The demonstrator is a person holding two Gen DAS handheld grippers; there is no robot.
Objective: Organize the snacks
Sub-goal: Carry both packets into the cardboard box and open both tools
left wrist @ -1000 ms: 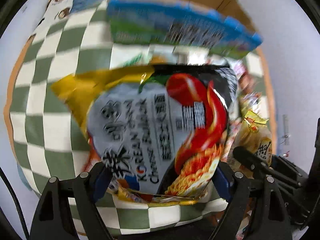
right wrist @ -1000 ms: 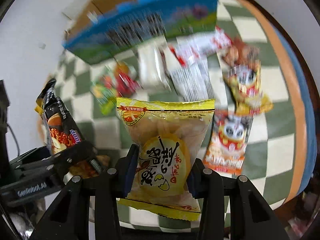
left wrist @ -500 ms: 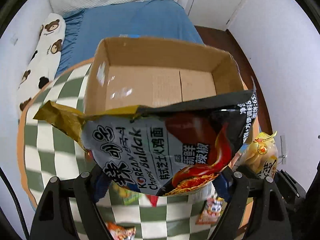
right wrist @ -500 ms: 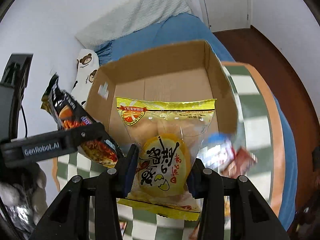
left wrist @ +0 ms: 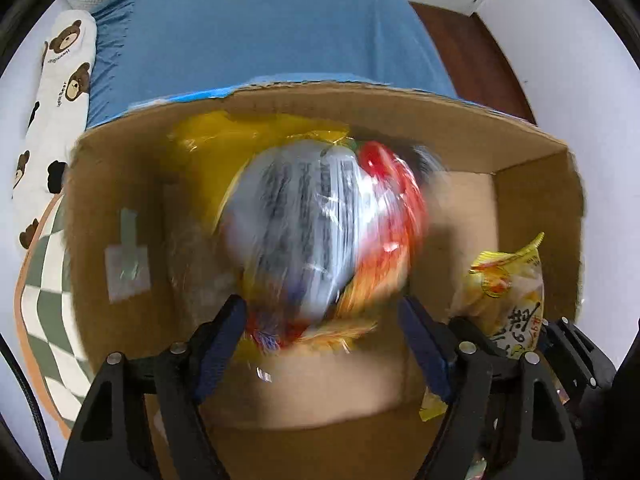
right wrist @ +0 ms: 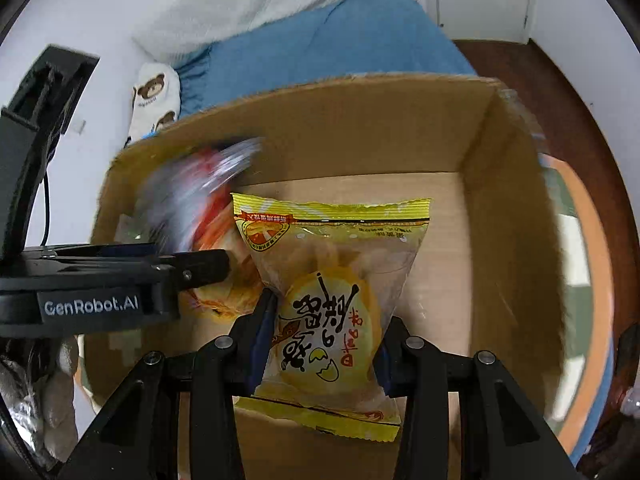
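An open cardboard box (left wrist: pixel 120 184) fills both views, with both grippers over its inside. A black, yellow and red noodle packet (left wrist: pixel 320 232) shows as a blur between the fingers of my left gripper (left wrist: pixel 322 316). The jaws are closing and the right pad stands clear of the packet. In the right wrist view the same packet (right wrist: pixel 192 200) smears beside the left gripper's fingers (right wrist: pixel 192 270). My right gripper (right wrist: pixel 326 320) is shut on a yellow cake packet (right wrist: pixel 328 292), upright above the box (right wrist: pixel 360 128) floor. This yellow packet (left wrist: pixel 508 292) also shows at the right of the left wrist view.
A blue bed (left wrist: pixel 260 28) lies beyond the box, with a bear-print pillow (left wrist: pixel 60 64) at its left. The green-and-white checked cloth (left wrist: pixel 44 272) shows beside the box. Dark wooden floor (right wrist: pixel 560 92) is at the right.
Both grippers have moved from over the snack-strewn cloth to above the box's inside. The noodle packet, sharp and gripped earlier, is now blurred and lower against the box walls.
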